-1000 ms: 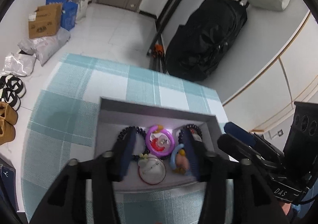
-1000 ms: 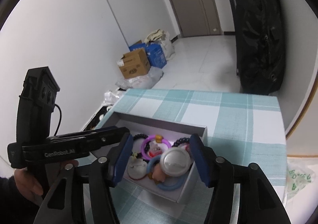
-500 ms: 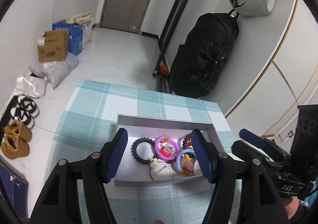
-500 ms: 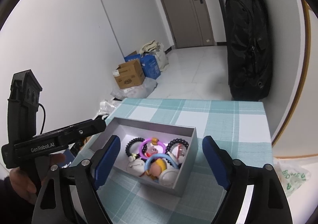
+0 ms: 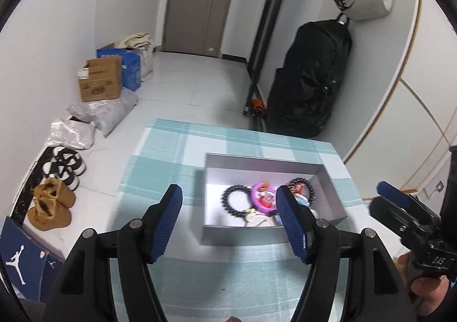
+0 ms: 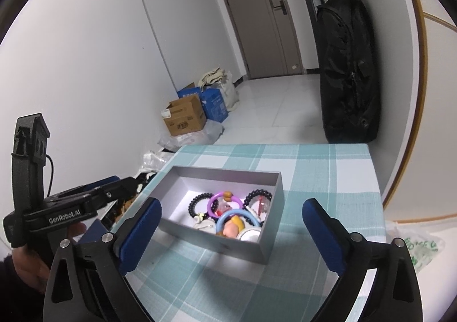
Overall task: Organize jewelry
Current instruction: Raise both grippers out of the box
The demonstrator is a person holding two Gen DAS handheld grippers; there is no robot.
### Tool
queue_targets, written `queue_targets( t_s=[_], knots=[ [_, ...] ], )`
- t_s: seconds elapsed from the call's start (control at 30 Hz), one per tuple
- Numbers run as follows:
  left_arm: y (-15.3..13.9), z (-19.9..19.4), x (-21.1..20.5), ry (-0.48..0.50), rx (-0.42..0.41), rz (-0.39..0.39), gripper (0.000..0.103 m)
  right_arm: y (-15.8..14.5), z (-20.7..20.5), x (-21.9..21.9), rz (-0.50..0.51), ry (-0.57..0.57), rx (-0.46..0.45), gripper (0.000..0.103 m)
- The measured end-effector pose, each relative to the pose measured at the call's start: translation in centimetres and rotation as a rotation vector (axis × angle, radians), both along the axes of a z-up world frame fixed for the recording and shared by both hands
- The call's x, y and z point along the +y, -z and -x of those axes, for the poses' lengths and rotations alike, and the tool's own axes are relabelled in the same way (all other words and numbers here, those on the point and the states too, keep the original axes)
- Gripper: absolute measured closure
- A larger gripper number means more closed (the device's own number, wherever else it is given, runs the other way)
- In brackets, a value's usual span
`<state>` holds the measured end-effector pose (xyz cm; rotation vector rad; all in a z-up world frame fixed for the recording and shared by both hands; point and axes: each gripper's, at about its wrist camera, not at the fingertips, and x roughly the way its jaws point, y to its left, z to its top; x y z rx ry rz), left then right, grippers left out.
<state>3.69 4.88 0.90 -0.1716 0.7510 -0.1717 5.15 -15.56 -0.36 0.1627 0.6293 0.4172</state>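
The grey box [image 6: 220,239] is sitting on the checked tabletop [image 6: 320,173], holding 2 black bead bracelets [image 6: 197,202] and coloured rings. Both the left gripper [image 5: 228,219] and right gripper [image 6: 231,233] are hovering short of it, jaws apart and holding nothing.

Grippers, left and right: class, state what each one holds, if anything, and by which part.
Nothing is held. The left gripper and right gripper are both open and empty, above the checked cloth; the jewelry lies in the grey box.
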Motion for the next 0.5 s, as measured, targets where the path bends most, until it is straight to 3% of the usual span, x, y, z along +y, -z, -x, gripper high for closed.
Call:
queue_targets(
  t_s=[0.2, 0.37, 0.5],
  knots=[
    [-0.3, 1.3, 0.8, -0.055, -0.032, -0.029, 0.034, -0.2, 1.8, 0.3, 0.01, 0.003, -0.044, 0.001],
    [-0.4, 2.4, 0.1, -0.059, -0.059, -0.068, 0.025, -0.2, 2.9, 0.5, 0.031, 0.005, -0.061, 0.0],
    [-0.3, 2.9, -0.2, -0.054, -0.065, -0.08, 0.024, -0.3, 3.5, 0.3, 0.022, 0.017, -0.063, 0.0]
  ],
)
